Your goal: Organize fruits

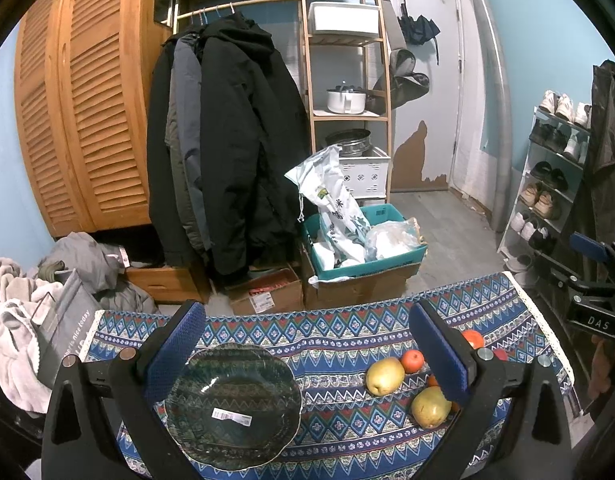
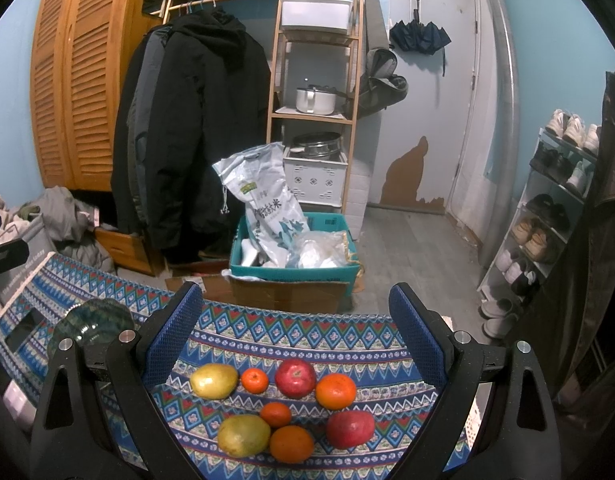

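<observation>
A dark glass plate (image 1: 233, 406) with a white sticker lies on the patterned tablecloth (image 1: 339, 328), under my open, empty left gripper (image 1: 307, 354). To its right lie two yellow-green pears (image 1: 384, 376) (image 1: 430, 407) and oranges (image 1: 412, 361). In the right wrist view my right gripper (image 2: 295, 340) is open and empty above a cluster of fruit: two pears (image 2: 213, 381) (image 2: 243, 435), two red apples (image 2: 295, 378) (image 2: 350, 429) and several oranges (image 2: 336, 390). The plate (image 2: 93, 322) shows at the left there.
Beyond the table's far edge stand cardboard boxes and a teal crate (image 1: 363, 258) with bags. Coats (image 1: 227, 152) hang on a rack, with a wooden shelf (image 1: 347, 80) beside them. A shoe rack (image 1: 547, 184) stands at the right. The other gripper (image 1: 595, 300) shows at the right edge.
</observation>
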The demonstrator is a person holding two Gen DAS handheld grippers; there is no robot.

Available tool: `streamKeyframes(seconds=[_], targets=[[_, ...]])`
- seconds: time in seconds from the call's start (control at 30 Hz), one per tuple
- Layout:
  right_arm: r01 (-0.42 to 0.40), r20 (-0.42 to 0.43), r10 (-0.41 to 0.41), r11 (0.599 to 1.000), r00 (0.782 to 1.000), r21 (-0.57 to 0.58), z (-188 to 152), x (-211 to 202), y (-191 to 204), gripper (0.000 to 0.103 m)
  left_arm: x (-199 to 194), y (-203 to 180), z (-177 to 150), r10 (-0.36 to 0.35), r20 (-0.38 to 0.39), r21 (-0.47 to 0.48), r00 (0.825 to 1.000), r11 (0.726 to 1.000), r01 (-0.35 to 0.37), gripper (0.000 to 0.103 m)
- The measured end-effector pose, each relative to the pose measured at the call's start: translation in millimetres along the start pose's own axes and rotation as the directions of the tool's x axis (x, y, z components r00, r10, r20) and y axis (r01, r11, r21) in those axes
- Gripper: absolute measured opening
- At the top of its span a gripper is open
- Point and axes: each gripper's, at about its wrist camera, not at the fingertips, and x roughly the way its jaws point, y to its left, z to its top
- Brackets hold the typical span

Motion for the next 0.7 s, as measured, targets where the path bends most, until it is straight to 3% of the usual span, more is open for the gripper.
streamKeyframes(seconds=[0.7], targets=[[0.004, -0.005, -0.004, 1.000, 1.000, -0.007, -2.4, 0.0, -1.9, 0.092, 4.1, -7.0, -4.8, -0.006, -0.011, 0.002, 1.000, 1.000, 0.006, 0.102]])
